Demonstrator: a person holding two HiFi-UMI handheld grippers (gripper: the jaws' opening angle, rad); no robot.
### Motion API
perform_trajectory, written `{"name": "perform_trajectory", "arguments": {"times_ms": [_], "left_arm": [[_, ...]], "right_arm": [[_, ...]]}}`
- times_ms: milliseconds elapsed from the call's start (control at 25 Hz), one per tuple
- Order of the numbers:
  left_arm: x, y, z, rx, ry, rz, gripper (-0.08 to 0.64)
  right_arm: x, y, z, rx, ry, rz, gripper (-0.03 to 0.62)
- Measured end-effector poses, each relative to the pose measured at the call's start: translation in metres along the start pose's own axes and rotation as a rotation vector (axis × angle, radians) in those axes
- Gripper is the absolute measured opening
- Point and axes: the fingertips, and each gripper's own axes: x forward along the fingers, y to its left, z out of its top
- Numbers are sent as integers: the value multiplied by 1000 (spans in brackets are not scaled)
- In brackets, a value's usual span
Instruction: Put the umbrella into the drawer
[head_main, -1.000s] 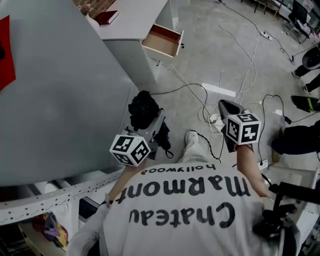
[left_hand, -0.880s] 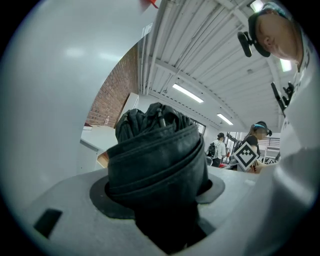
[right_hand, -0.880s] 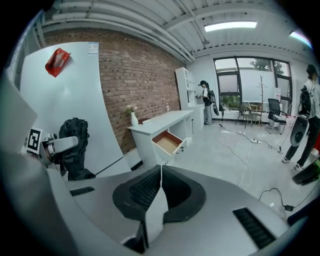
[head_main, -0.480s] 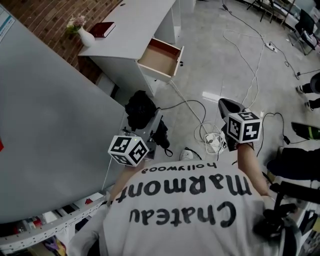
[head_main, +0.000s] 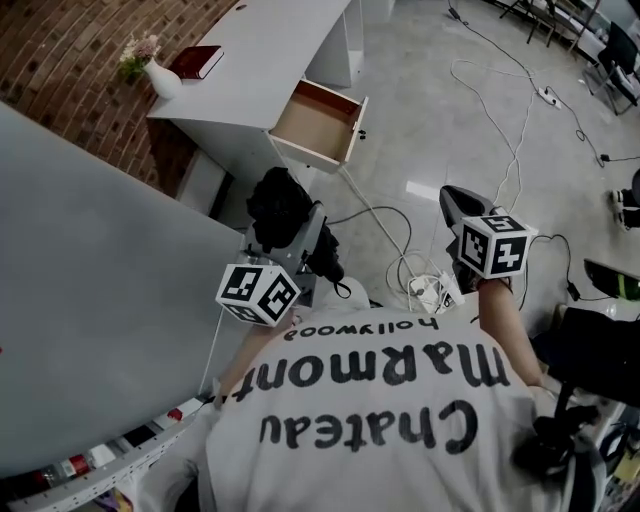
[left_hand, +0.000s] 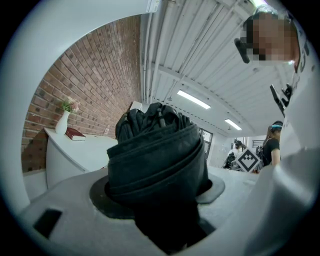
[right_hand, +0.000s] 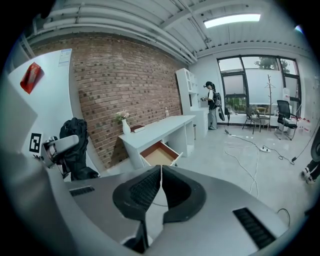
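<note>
Closer now than a second ago, the white desk (head_main: 270, 45) and its open drawer (head_main: 318, 123) lie just ahead of both grippers in the head view. The left gripper (head_main: 303, 243) carries the folded black umbrella (head_main: 278, 205), short of the drawer, and the right gripper (head_main: 457, 205) hangs over floor cables (head_main: 500, 130). The left gripper view shows the jaws spread wide and clamped on the umbrella's bundled canopy, with a vase (left_hand: 62, 121) and a book (left_hand: 76, 134) on the desk behind. In the right gripper view the jaws meet with nothing between them, and the empty drawer stands pulled out beyond.
</note>
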Motion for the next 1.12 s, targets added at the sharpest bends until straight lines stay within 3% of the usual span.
{"name": "perform_trajectory", "arguments": {"times_ms": [320, 520, 760, 1120], "left_arm": [[50, 38, -16, -27, 54, -24, 296], [113, 79, -15, -50, 81, -45, 296], [186, 115, 25, -48, 61, -109, 296], [283, 167, 64, -51, 41, -152, 296]], "right_arm": [[53, -17, -13, 59, 81, -12, 18], [105, -35, 7, 89, 113, -32, 18], [161, -48, 64, 116, 98, -52, 18], [218, -42, 158, 48, 10, -58, 20]]}}
